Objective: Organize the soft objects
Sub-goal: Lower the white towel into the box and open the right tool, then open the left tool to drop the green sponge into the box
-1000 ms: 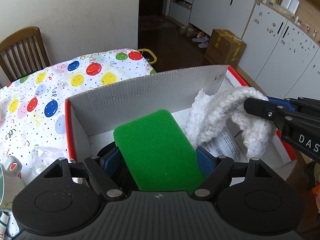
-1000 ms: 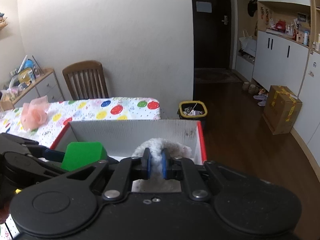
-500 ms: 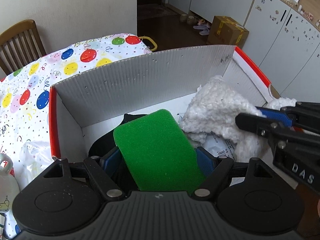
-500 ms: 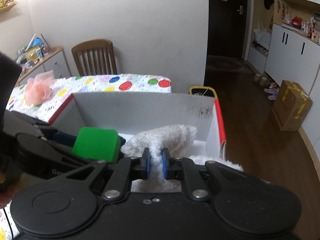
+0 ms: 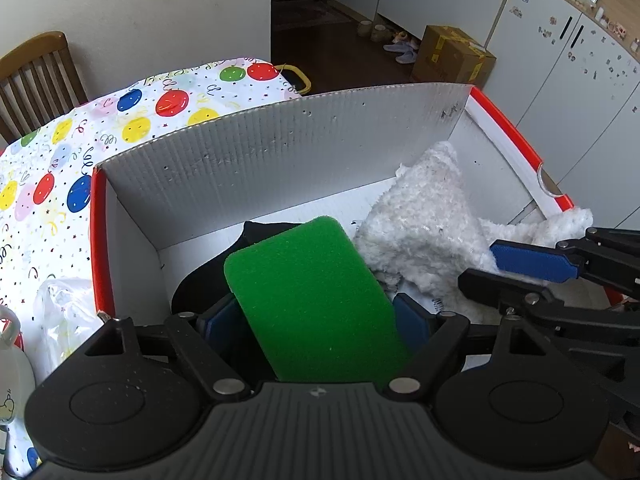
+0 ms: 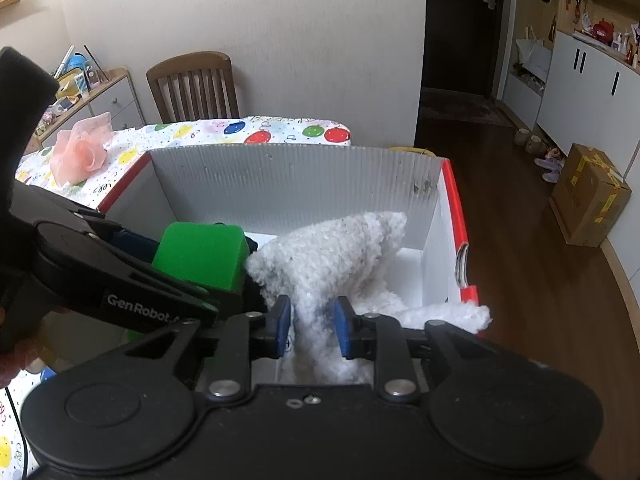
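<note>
My left gripper [image 5: 316, 316] is shut on a green sponge [image 5: 316, 304] and holds it over the white box with red rims [image 5: 280, 152]. The sponge also shows in the right wrist view [image 6: 200, 254]. A white fluffy cloth [image 5: 432, 220] lies in the box's right side, partly draped over the near rim. My right gripper [image 6: 312, 324] has its jaws parted around the cloth [image 6: 336, 256], which still sits between the blue pads. A dark cloth [image 5: 224, 256] lies in the box under the sponge.
The box stands on a table with a balloon-print cover [image 5: 120, 116]. A pink gauze flower [image 6: 80, 152] lies on the table at the left. A crumpled plastic bag [image 5: 64, 312] lies left of the box. A wooden chair [image 6: 192, 84] stands behind the table.
Both grippers came down toward the box. The white cloth sank into the box and my right gripper's jaws opened, loosening their hold on it. The left gripper still holds the sponge.
</note>
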`<action>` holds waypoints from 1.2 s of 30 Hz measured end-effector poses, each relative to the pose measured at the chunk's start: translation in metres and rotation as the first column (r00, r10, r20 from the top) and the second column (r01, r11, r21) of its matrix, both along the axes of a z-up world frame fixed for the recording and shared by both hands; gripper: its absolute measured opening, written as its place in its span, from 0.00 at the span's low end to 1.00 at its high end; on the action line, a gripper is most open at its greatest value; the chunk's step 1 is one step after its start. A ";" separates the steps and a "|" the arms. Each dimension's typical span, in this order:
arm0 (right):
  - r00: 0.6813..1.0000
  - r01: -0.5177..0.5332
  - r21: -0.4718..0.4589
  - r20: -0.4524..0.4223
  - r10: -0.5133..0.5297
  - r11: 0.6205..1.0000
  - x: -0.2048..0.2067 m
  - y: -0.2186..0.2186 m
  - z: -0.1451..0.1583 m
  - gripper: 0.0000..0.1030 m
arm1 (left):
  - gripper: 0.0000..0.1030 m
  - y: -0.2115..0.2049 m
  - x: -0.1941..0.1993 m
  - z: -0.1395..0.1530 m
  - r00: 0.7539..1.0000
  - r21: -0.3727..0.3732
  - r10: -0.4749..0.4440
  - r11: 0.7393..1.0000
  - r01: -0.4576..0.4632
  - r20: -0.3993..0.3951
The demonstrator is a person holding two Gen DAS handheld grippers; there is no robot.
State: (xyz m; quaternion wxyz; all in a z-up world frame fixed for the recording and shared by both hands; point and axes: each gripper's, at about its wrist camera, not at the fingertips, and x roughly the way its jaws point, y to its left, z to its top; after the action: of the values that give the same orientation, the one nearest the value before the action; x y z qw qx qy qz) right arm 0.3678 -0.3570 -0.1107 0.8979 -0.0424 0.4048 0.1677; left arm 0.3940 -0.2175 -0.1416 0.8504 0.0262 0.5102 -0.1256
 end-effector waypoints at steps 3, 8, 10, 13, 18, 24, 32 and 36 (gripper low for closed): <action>1.000 -0.004 0.003 -0.009 0.004 1.000 -0.002 0.000 -0.001 0.30 | 0.81 0.003 -0.001 0.001 1.000 -0.011 0.006 1.000 -0.006 0.004; 1.000 -0.004 0.003 -0.007 0.004 1.000 -0.006 -0.001 0.002 0.39 | 0.81 0.007 -0.005 0.006 0.999 -0.038 0.024 0.999 -0.023 0.022; 1.000 -0.005 0.003 -0.004 0.005 1.000 -0.007 -0.001 0.004 0.40 | 0.81 0.009 -0.007 0.009 0.999 -0.045 0.025 0.999 -0.024 0.032; 1.000 -0.006 0.006 0.002 0.006 1.000 -0.010 -0.002 0.007 0.44 | 0.81 0.010 -0.011 0.013 0.998 -0.058 0.033 0.998 -0.031 0.045; 1.000 -0.010 0.006 0.016 0.010 1.000 -0.016 -0.003 0.015 0.52 | 0.81 0.015 -0.017 0.017 0.998 -0.081 0.039 0.996 -0.035 0.045; 0.999 -0.009 0.010 0.037 0.009 1.000 -0.024 -0.005 0.023 0.62 | 0.85 0.021 -0.025 0.025 0.996 -0.112 0.034 0.993 -0.025 0.080; 0.997 -0.009 0.011 0.071 0.008 1.000 -0.033 -0.006 0.034 0.71 | 0.96 0.021 -0.039 0.036 0.990 -0.102 0.004 0.995 0.010 0.138; 0.996 -0.010 0.017 0.084 0.008 1.000 -0.039 -0.005 0.040 0.73 | 0.96 0.028 -0.049 0.044 0.987 -0.116 0.007 0.993 0.012 0.159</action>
State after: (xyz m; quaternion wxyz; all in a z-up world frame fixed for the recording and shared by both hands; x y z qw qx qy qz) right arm 0.3285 -0.3619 -0.0705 0.9136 -0.0435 0.3653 0.1732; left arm 0.3454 -0.1893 -0.0981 0.8882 -0.0131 0.4327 -0.1540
